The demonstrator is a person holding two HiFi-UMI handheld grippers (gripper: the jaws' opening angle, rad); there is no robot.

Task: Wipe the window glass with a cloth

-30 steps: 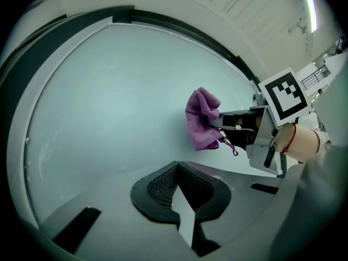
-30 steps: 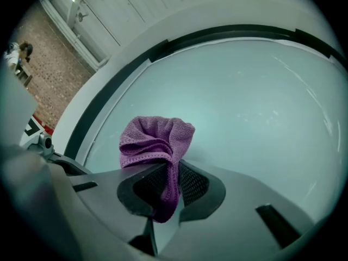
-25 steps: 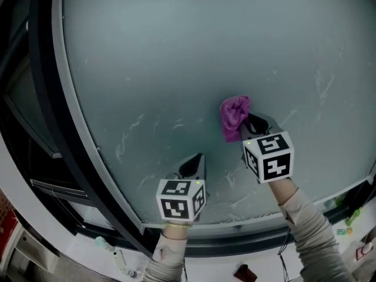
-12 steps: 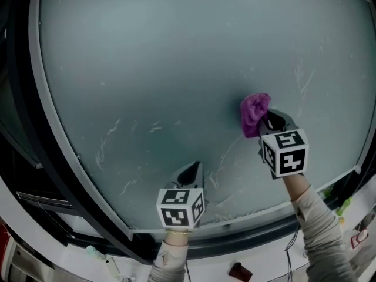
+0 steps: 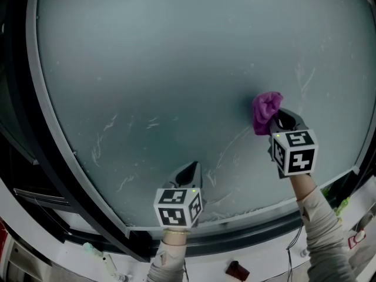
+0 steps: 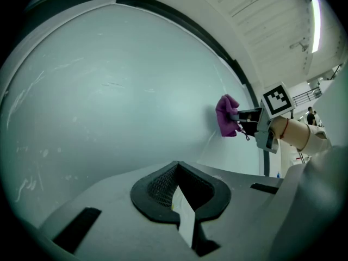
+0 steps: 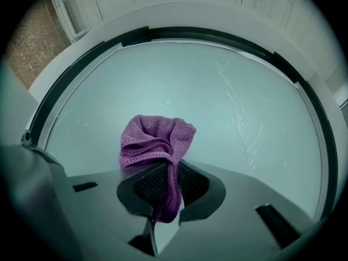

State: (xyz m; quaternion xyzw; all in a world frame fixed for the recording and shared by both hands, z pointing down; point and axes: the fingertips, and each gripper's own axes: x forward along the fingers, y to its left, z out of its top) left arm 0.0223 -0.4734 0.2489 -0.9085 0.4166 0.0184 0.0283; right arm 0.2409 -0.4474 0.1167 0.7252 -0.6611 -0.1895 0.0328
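My right tongs (image 5: 277, 121) are clamped tight on the purple cloth (image 5: 265, 109), which is bunched against the window glass (image 5: 176, 69) just ahead of their tips. My left tongs (image 5: 189, 170) are closed on nothing, well off to the left.

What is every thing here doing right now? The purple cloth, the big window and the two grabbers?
Purple cloth: bunched up, pinched between the right gripper's jaws, held against the glass.
Window glass: cloudy, with white streaks and smears, mostly in its lower part.
Right gripper: shut on the purple cloth.
Left gripper: jaws together, nothing between them, held low near the glass.
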